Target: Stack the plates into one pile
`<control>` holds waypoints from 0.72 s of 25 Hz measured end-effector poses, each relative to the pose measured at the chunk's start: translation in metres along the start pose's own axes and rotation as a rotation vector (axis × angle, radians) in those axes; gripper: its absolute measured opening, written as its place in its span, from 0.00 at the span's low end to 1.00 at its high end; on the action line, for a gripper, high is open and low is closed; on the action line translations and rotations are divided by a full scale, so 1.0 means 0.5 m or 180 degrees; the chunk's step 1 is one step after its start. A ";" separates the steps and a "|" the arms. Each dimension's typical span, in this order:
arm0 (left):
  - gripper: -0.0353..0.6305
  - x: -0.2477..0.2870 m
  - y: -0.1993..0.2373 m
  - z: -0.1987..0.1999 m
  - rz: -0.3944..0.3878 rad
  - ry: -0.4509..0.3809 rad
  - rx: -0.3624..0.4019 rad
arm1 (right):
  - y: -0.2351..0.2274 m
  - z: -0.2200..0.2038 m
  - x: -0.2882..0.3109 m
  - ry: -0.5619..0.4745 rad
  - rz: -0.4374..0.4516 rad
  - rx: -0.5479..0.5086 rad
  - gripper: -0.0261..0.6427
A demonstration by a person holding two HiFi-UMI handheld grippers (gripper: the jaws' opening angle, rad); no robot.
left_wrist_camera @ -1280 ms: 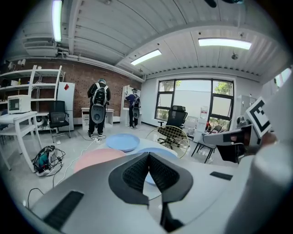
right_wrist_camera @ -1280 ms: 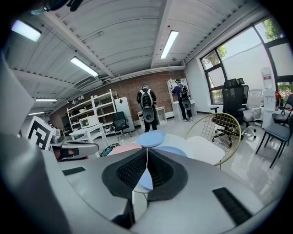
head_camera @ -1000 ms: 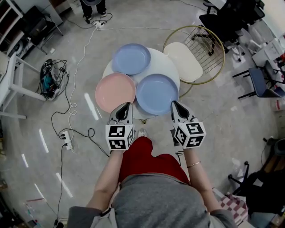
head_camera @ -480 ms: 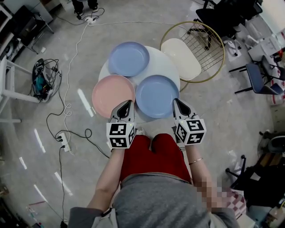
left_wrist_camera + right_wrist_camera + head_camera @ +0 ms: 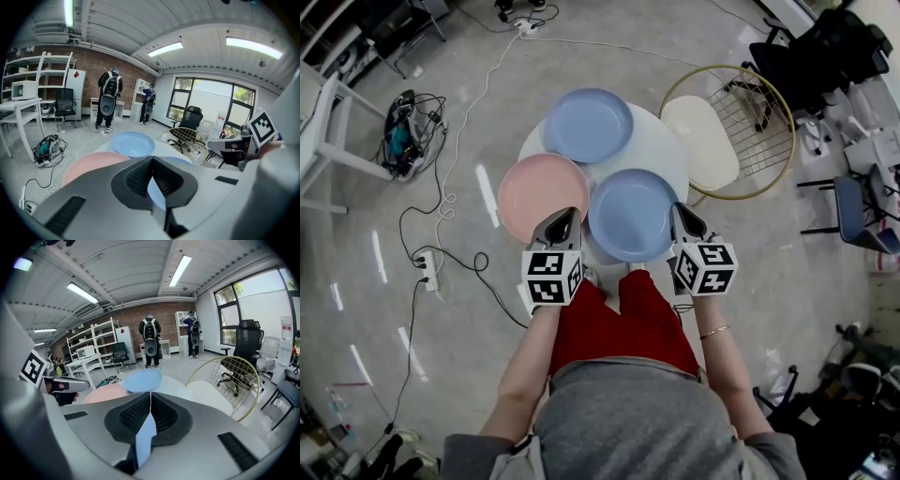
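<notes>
Three plates lie unstacked, side by side, on a round white table (image 5: 661,141). On the tabletop, one blue plate (image 5: 588,125) sits at 11 o'clock, the pink plate (image 5: 543,195) at 8 o'clock and the second blue plate (image 5: 631,214) at 5 o'clock. The pink plate and the second blue plate lie just beside each other, and both overhang the table edge.

The left gripper (image 5: 570,213) has its jaws together with nothing between them. Its tip is at the pink plate's 4 o'clock rim. The right gripper (image 5: 678,208) also has its jaws together and empty, with its tip just beside the second blue plate's 3 o'clock rim.

A chair (image 5: 698,141) with a cream seat and a gold wire back stands at 2 o'clock from the table. Cables (image 5: 441,216) lie on the floor at 9 o'clock.
</notes>
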State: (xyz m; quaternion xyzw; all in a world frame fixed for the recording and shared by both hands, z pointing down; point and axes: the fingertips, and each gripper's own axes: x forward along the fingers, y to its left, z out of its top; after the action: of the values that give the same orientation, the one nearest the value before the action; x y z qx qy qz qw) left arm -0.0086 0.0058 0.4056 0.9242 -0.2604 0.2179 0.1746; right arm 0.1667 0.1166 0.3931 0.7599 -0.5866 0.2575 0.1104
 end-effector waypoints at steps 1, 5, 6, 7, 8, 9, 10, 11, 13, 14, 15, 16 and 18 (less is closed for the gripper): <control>0.07 0.004 -0.003 0.000 0.0050 0.0007 -0.0017 | -0.009 0.004 0.007 0.0024 0.0047 -0.0057 0.08; 0.07 0.024 -0.032 0.000 0.0297 0.0029 -0.0056 | -0.058 0.015 0.032 0.0121 0.0246 -0.0224 0.08; 0.08 0.029 -0.040 -0.002 0.0357 0.0042 -0.0051 | -0.071 0.016 0.039 0.0147 0.0294 -0.0242 0.08; 0.07 0.034 -0.046 -0.005 0.0406 0.0059 -0.0054 | -0.082 0.016 0.046 0.0175 0.0338 -0.0259 0.08; 0.07 0.038 -0.051 -0.009 0.0447 0.0079 -0.0079 | -0.091 0.014 0.054 0.0208 0.0379 -0.0281 0.08; 0.07 0.042 -0.054 -0.014 0.0484 0.0099 -0.0125 | -0.099 0.012 0.062 0.0250 0.0419 -0.0309 0.08; 0.07 0.045 -0.056 -0.020 0.0523 0.0119 -0.0179 | -0.104 0.007 0.072 0.0301 0.0457 -0.0340 0.08; 0.07 0.047 -0.057 -0.025 0.0566 0.0137 -0.0228 | -0.109 0.002 0.080 0.0358 0.0495 -0.0377 0.08; 0.07 0.051 -0.061 -0.037 0.0652 0.0164 -0.0293 | -0.118 -0.011 0.095 0.0467 0.0571 -0.0466 0.08; 0.08 0.054 -0.064 -0.042 0.0690 0.0172 -0.0321 | -0.122 -0.017 0.102 0.0511 0.0610 -0.0514 0.08; 0.07 0.057 -0.067 -0.048 0.0725 0.0181 -0.0352 | -0.126 -0.023 0.107 0.0550 0.0652 -0.0561 0.08; 0.08 0.060 -0.069 -0.055 0.0763 0.0194 -0.0387 | -0.130 -0.028 0.113 0.0584 0.0695 -0.0610 0.08; 0.08 0.065 -0.071 -0.070 0.0851 0.0236 -0.0451 | -0.135 -0.037 0.124 0.0644 0.0786 -0.0715 0.08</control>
State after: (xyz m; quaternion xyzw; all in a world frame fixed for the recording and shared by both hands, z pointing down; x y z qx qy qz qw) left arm 0.0254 0.0365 0.4438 0.8580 -0.3892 0.2542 0.2183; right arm 0.2370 0.0929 0.4500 0.6353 -0.6864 0.2770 0.2204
